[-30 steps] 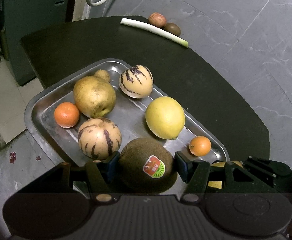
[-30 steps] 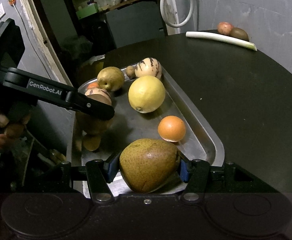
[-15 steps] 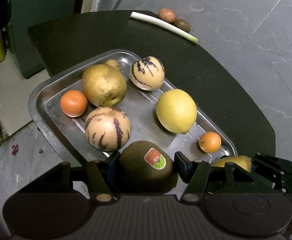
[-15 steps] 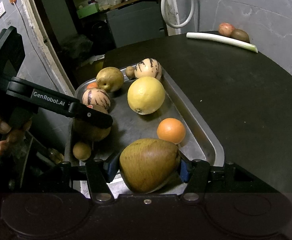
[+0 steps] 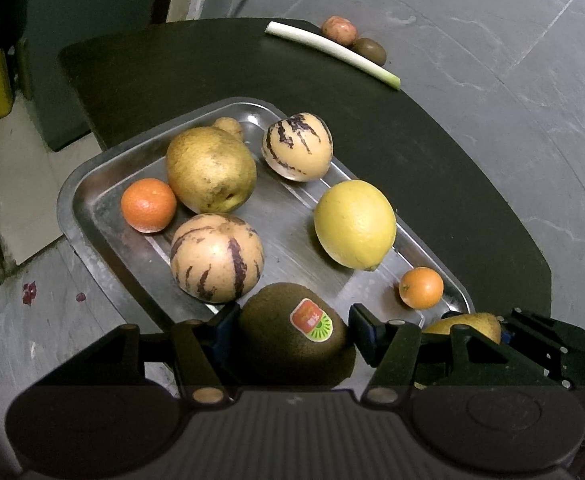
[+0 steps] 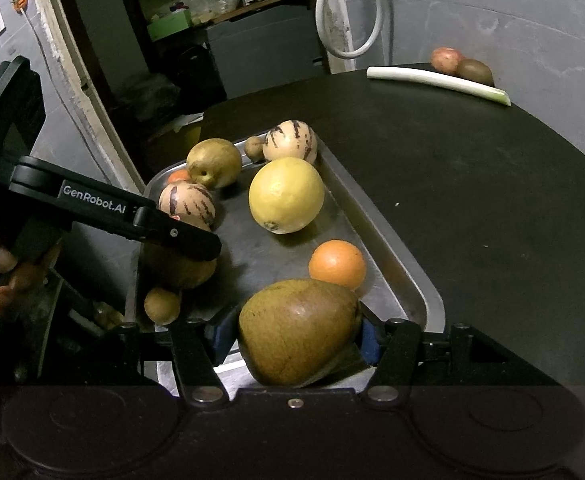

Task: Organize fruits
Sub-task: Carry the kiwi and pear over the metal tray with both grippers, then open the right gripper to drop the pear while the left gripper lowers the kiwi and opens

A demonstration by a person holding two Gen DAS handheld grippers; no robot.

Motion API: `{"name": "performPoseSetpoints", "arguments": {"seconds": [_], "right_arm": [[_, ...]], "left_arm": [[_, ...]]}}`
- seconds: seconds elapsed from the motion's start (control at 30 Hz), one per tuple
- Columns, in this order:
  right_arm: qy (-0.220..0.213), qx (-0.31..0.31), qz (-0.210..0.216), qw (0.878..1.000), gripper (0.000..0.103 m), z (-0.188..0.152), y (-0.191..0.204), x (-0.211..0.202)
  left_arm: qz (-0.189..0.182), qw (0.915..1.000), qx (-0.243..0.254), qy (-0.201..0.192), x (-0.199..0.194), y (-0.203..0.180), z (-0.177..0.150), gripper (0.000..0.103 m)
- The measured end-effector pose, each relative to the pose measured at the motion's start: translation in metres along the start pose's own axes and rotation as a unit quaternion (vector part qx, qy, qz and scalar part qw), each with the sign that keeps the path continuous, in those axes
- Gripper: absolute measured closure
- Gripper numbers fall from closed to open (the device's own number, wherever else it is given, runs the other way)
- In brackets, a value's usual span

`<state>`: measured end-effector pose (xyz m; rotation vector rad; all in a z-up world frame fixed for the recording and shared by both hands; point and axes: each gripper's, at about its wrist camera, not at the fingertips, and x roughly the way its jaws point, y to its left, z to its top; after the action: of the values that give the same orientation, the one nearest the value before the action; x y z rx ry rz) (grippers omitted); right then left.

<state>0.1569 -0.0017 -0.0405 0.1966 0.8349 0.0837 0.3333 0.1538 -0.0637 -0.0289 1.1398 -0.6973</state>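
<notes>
- Kiwi with sticker: clamped in left claw, near edge of tray on bench.
- Pear: between right claw pads, jaws just easing apart, at tray's near right corner.

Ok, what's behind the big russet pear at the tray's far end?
A small brown fruit sits behind the pear, by the tray's far rim. The pear covers its lower part in the left wrist view.

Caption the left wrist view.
Left tool grips a stickered kiwi at the edge of a fruit-filled steel tray.
</notes>
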Motion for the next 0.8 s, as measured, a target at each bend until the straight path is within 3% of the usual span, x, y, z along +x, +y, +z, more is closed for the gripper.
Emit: {"name": "performPoseSetpoints", "arguments": {"seconds": [0.5, 0.8], "right_arm": [[-0.008, 0.0, -0.015, 1.0, 0.036, -0.0014, -0.0023, -0.0052], [-0.011, 0.006, -0.026, 1.0, 0.028, -0.0056, -0.0038, -0.0091]], "left_arm": [[0.004, 0.9998, -0.019, 0.006, -0.0045, 0.0021, 0.0014, 0.028], [-0.003, 0.9993, -0.037, 0.005, -0.0071, 0.0008, -0.0006, 0.02]]}}
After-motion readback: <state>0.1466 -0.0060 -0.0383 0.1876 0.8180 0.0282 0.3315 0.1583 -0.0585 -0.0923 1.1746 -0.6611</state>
